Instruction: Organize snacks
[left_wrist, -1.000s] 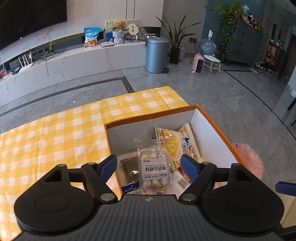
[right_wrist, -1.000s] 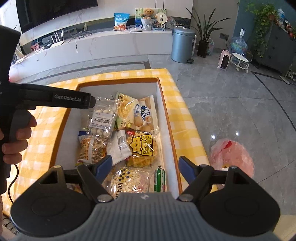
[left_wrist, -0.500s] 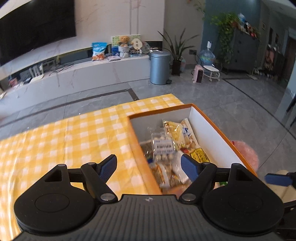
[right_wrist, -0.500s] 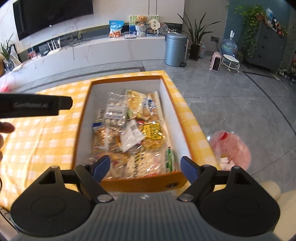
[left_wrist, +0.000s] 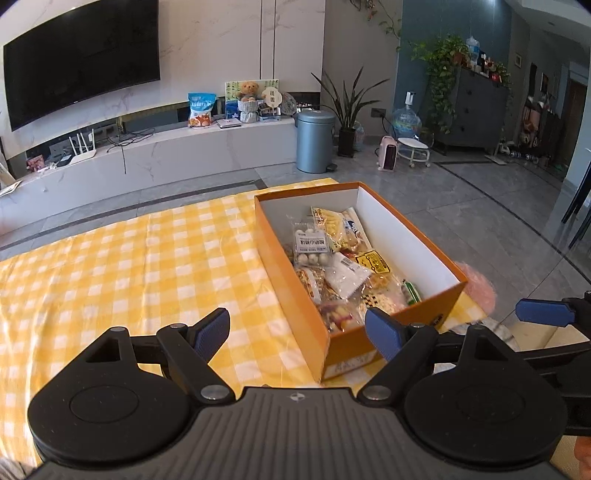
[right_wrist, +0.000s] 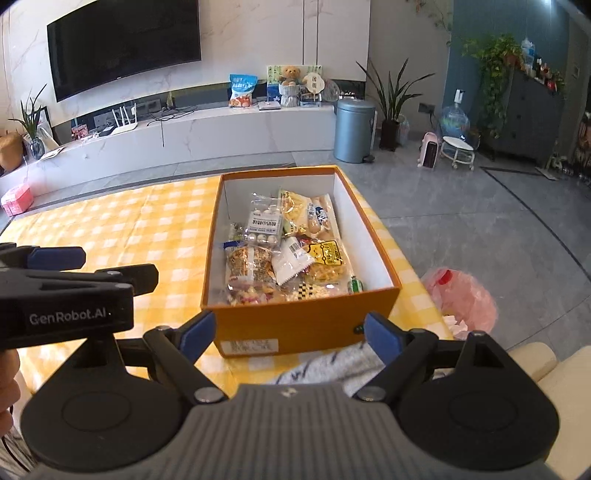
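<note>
Left gripper (left_wrist: 297, 330) open, empty | right gripper (right_wrist: 290, 332) open, empty | clear of orange box (right_wrist: 306, 325) | snack packets (right_wrist: 284, 251) all boxed, likely done

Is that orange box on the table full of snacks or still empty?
Nearly full. The orange box has no lid on, and snack packets cover its whole floor, overlapping. Both tongs, left and right, are open and hold nothing.

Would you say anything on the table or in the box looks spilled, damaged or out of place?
Nothing stands out: the snack packets lie loosely piled inside the orange box, none on the checked tablecloth.
</note>
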